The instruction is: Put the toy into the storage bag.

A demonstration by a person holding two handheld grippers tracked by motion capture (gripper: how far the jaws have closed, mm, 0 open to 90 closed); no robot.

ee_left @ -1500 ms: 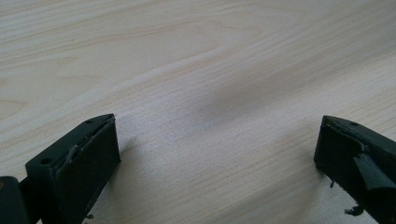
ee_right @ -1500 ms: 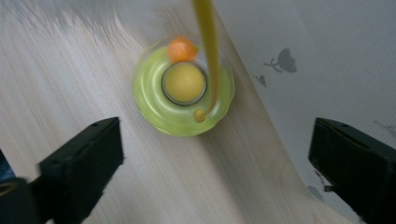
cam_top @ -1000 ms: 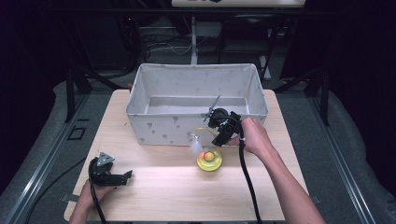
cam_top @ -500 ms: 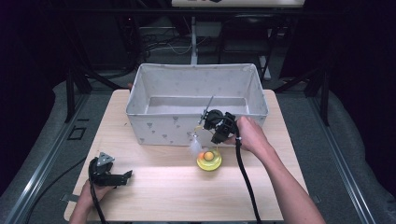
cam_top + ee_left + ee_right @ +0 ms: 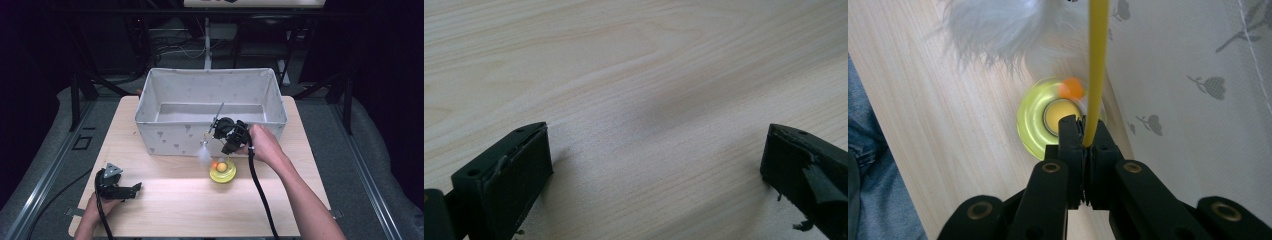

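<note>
One fabric bin [image 5: 165, 90] sits on the table [image 5: 165, 200]; just before it, the right gripper [image 5: 1083, 131] has just clamped one yellow wand [image 5: 1095, 70] above one yellow ring toy [image 5: 222, 171]; the left gripper [image 5: 131, 189], well apart from the bin, gapes wide, holding nothing

The yellow rod [image 5: 1096, 70] and white feather tuft [image 5: 998, 25] run off the right gripper view's top edge, perhaps joined there.

A pale wooden table [image 5: 165, 200] carries a grey fabric bin [image 5: 175, 140] and a yellow ring toy [image 5: 223, 172].
</note>
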